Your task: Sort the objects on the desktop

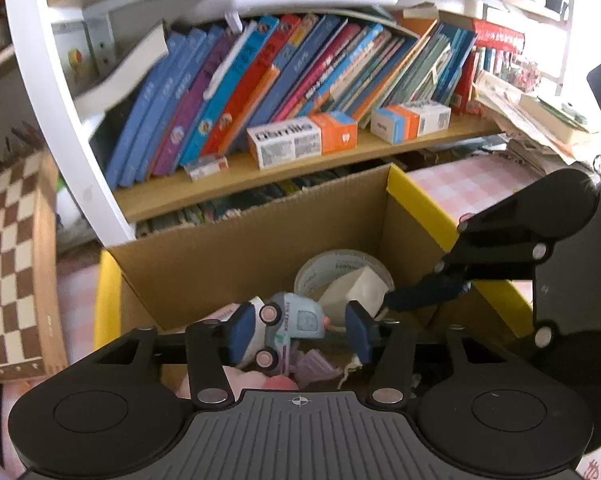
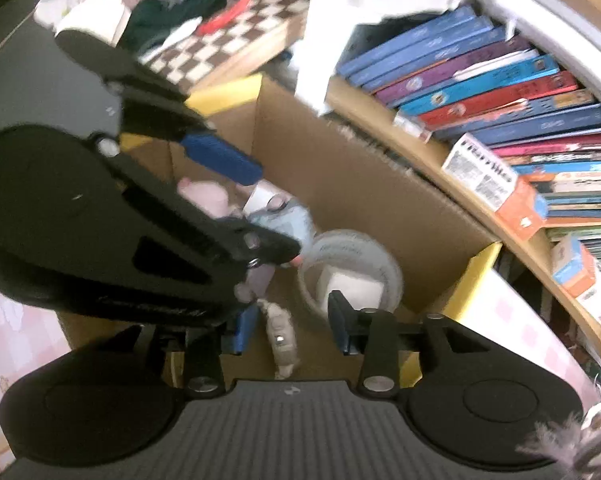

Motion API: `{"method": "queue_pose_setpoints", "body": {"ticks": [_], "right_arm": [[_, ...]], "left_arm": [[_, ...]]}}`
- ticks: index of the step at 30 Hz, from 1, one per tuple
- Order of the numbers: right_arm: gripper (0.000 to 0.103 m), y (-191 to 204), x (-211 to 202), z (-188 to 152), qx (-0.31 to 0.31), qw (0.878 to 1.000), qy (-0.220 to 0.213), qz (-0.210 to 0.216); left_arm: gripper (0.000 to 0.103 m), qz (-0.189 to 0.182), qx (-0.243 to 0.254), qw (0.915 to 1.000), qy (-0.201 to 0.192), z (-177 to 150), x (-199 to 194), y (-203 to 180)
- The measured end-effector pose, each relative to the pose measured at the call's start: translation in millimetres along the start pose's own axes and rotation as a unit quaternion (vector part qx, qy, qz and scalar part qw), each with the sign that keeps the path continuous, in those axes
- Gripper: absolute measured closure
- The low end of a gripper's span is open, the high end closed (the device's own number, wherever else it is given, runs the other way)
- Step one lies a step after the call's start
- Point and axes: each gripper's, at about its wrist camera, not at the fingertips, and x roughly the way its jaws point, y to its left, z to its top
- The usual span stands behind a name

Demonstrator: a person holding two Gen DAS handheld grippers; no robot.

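Pale-blue toy car (image 1: 290,330), pink-wheeled, sits between left gripper's (image 1: 300,334) part-open jaws.

My left wrist camera looks steeply down along my fingers into the cardboard box (image 1: 260,240), close above it, facing the bookshelf (image 1: 284,168). My right wrist camera looks down into that same box (image 2: 360,184) from the other side — equally near. Both share the tape roll (image 1: 340,268) (image 2: 352,252) and the shelf's books.
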Motion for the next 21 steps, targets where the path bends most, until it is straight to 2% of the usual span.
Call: {"method": "queue_pose_setpoints", "body": {"ticks": [3, 11, 16, 21], "right_arm": [[0.057, -2.7, -13.3, -0.9, 0.016, 1.0, -0.022, -0.009], [0.05, -2.7, -65.6, -11.0, 0.07, 0.991, -0.098, -0.055], [0.043, 6.3, -104.4, -22.7, 0.112, 0.979, -0.146, -0.085], [0.035, 29.5, -137.3, -45.3, 0.151, 0.965, -0.183, -0.114]], "left_arm": [[0.04, 0.012, 0.0, 0.9996, -0.025, 0.6, -18.6, -0.9], [0.035, 0.044, -0.006, 0.9943, -0.097, -2.7, -80.3, -3.9], [0.028, 0.063, -0.031, 0.9878, -0.139, -18.1, -121.7, -2.6], [0.02, 0.088, -0.047, 0.982, -0.16, -48.4, -155.6, -5.2]]}}
